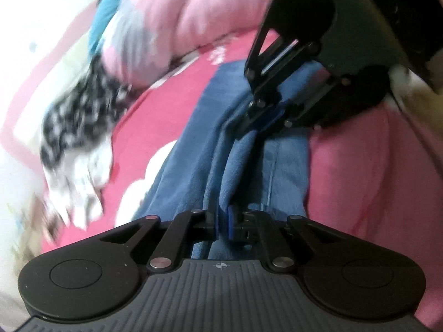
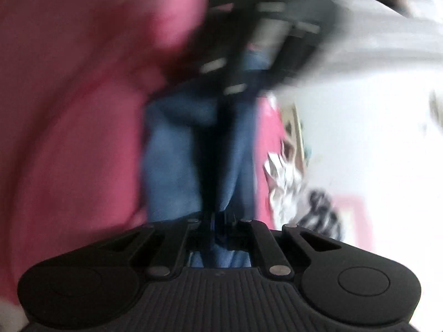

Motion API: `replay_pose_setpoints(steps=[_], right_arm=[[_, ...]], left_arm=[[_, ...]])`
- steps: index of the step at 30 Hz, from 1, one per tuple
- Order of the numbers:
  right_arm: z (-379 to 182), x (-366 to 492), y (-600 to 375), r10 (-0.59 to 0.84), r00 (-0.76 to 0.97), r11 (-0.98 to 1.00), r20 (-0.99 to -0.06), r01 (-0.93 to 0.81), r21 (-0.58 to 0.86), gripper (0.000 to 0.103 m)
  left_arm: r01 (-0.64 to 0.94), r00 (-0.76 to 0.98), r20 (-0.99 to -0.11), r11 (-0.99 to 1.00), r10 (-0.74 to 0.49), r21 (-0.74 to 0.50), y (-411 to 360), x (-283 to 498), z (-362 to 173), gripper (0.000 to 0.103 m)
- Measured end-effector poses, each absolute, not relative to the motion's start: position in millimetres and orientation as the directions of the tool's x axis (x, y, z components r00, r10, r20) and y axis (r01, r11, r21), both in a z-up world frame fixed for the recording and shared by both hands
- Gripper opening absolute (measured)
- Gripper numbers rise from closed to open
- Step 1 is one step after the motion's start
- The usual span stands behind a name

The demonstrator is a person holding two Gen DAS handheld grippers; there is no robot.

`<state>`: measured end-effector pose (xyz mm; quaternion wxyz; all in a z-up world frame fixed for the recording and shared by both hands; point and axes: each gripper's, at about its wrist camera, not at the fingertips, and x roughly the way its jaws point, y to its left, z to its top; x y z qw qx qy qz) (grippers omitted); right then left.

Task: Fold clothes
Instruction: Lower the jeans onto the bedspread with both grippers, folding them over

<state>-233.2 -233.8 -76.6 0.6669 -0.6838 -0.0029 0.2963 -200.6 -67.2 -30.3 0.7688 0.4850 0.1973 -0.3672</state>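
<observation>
Blue garment (image 1: 243,149) stretched lengthwise between left hand-held gripper (image 1: 223,225) and right hand-held gripper (image 1: 267,116), both clamped on its ends, over pink bedding (image 1: 171,116).

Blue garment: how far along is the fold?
Done: nothing looks finished; the blue garment is bunched lengthwise on the pink bedding, no flat fold showing. In hand: left gripper and right gripper are both shut on its cloth, one at each end. Left: the fold itself, plus the black-and-white patterned cloth lying loose nearby.
</observation>
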Motion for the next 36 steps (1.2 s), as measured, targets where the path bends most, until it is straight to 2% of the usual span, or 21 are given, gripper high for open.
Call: replay_pose_setpoints(steps=[3, 7, 11, 14, 17, 22, 24, 29, 31, 33, 36], right_arm=[[-88.2, -233.6, -236.5, 0.392, 0.824, -0.146, -0.409, -0.383, -0.912, 0.006], [-82.0, -233.0, -245.3, 0.416, 0.780, -0.192, -0.468, -0.428, -0.883, 0.010], [-49.8, -228.7, -263.4, 0.393, 0.729, -0.117, -0.561, -0.565, -0.817, 0.024], [-23.9, -222.1, -280.6, 0.352, 0.675, -0.038, -0.648, -0.682, -0.731, 0.025], [12.6, -208.8, -288.0, 0.348, 0.563, 0.166, -0.749, -0.824, -0.542, 0.025], [46.5, -187.6, -279.7, 0.486, 0.497, 0.475, -0.719, -0.841, -0.259, 0.023], [43.1, -170.3, -265.4, 0.498, 0.498, 0.542, -0.710, -0.818, -0.193, 0.023], [6.2, -143.4, -253.3, 0.448, 0.509, 0.611, -0.735, -0.775, -0.163, 0.021], [18.2, -147.3, -255.1, 0.452, 0.514, 0.594, -0.729, -0.783, -0.184, 0.021], [30.2, -158.3, -260.1, 0.505, 0.519, 0.549, -0.690, -0.810, -0.207, 0.023], [35.9, -180.5, -253.9, 0.535, 0.485, 0.413, -0.692, -0.864, -0.287, 0.024]], left_arm=[[0.734, 0.666, -0.650, 0.165, -0.366, 0.659, -69.1, -214.2, -45.7, 0.006], [0.764, 0.637, -0.681, 0.174, -0.360, 0.622, -67.5, -209.4, -45.5, 0.006], [0.789, 0.610, -0.705, 0.195, -0.362, 0.582, -64.6, -202.7, -41.9, 0.006], [0.796, 0.600, -0.712, 0.189, -0.364, 0.575, -63.5, -201.8, -43.1, 0.006], [0.809, 0.584, -0.724, 0.196, -0.366, 0.554, -62.9, -198.6, -42.3, 0.006], [0.829, 0.559, -0.742, 0.224, -0.369, 0.513, -60.8, -192.8, -38.8, 0.006], [0.829, 0.559, -0.743, 0.228, -0.368, 0.510, -60.6, -192.7, -38.7, 0.006], [0.846, 0.533, -0.758, 0.272, -0.376, 0.459, -56.7, -182.6, -35.5, 0.009], [0.859, 0.504, -0.773, 0.314, -0.385, 0.404, -52.2, -172.1, -31.1, 0.009], [0.869, 0.473, -0.787, 0.357, -0.396, 0.343, -47.5, -160.9, -27.0, 0.010], [0.875, 0.425, -0.804, 0.416, -0.417, 0.247, -41.0, -145.6, -23.5, 0.011]])
